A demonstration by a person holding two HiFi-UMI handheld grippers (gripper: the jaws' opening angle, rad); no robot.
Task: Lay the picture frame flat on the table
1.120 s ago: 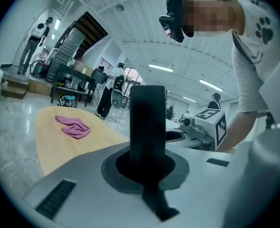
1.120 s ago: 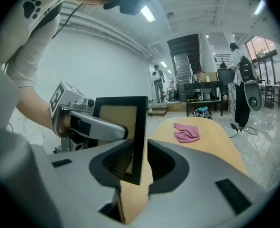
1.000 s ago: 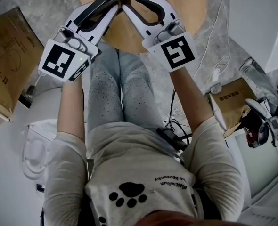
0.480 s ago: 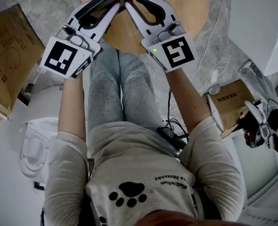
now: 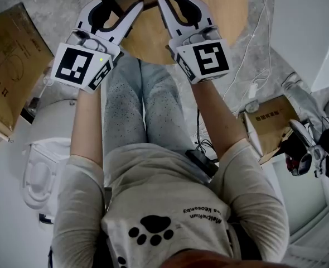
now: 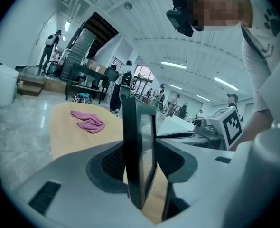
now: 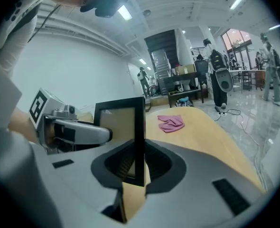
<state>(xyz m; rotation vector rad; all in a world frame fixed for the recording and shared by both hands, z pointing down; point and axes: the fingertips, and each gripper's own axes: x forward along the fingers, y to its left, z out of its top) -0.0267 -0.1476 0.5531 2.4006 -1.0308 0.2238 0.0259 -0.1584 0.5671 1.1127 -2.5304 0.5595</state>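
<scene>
Frame [image 7: 120,122]: upright over the table [image 7: 201,127], spanning between our grippers; left gripper [image 6: 142,163] jaws have just been opening, released around one end; right gripper [image 7: 136,163] jaws clenched on the other, so tipping falls to it

The table [image 5: 226,15] beyond the frame [image 7: 118,122] lies open; only a cloth [image 7: 171,123] sits there, well past the frame. The frame's two side edges are blocked. The left gripper [image 6: 142,151] straddles one, its jaws just opened, with gaps on both faces of the frame. The right gripper [image 7: 139,160] seems clamped on the other. Above the frame is free. Nearer than the frame, the person's legs [image 5: 142,110] crowd the table edge.
</scene>
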